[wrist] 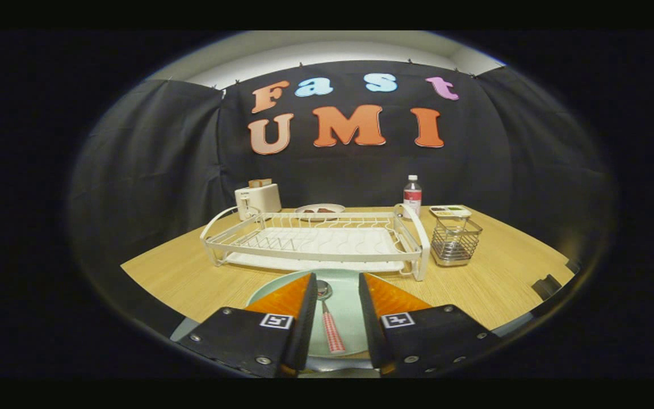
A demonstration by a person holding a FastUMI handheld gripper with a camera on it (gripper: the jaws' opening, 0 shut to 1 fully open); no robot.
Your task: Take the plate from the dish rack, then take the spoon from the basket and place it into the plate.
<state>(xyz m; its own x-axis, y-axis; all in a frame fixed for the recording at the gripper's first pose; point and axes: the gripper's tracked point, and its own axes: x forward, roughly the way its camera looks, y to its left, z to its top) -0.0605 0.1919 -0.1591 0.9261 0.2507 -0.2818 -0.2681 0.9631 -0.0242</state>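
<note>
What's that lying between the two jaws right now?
In the gripper view, a spoon lies on the plate between the open jaws of the gripper, neither jaw touching it. Beyond them stands the dish rack.

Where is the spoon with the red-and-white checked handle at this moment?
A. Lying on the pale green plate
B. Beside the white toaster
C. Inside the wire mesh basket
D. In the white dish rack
A: the spoon with the red-and-white checked handle lies on the pale green round plate, seen between the open fingers of the gripper, which do not touch it.
</note>
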